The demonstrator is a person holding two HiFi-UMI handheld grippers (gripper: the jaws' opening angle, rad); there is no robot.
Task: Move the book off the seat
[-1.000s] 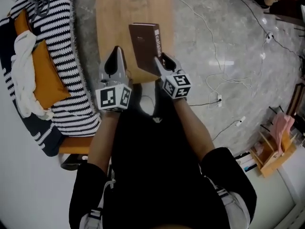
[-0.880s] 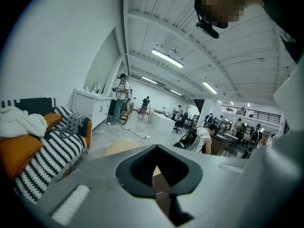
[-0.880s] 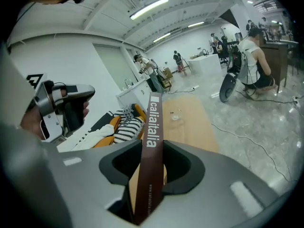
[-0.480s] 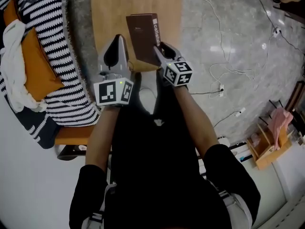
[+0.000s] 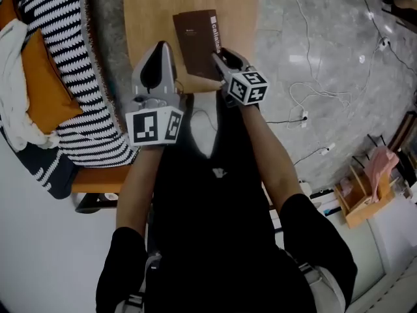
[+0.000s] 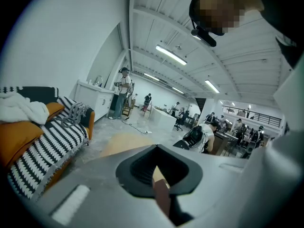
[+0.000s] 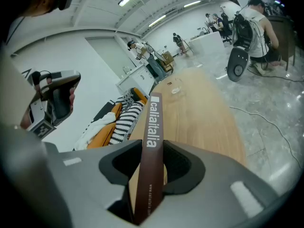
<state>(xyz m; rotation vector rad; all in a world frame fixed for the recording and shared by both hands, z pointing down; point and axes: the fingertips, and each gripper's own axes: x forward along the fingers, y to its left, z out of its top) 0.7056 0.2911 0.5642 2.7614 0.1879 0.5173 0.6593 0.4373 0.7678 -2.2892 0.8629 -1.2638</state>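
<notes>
Jaws of the left gripper (image 5: 160, 49) are seen drawn close together with nothing gripped between them. Jaws of the right gripper (image 5: 219, 62) are seen closed on the lower corner of the brown book (image 5: 195, 39), which is held on edge with its lettered spine turned toward the right gripper.

The book is carried above the near end of the wooden table (image 5: 150, 8), well apart from the sofa (image 5: 98, 178) at the left. Whether its lower edge rests on the table cannot be told. The task is judged mostly done: the book is already off the seat. Setting it down on the table and letting go appear to be all that is left.

Counted from the left: one white cloth (image 5: 13, 87), one orange cushion (image 5: 45, 96), one striped blanket (image 5: 71, 51), one sofa, two grippers, one book, one table.
</notes>
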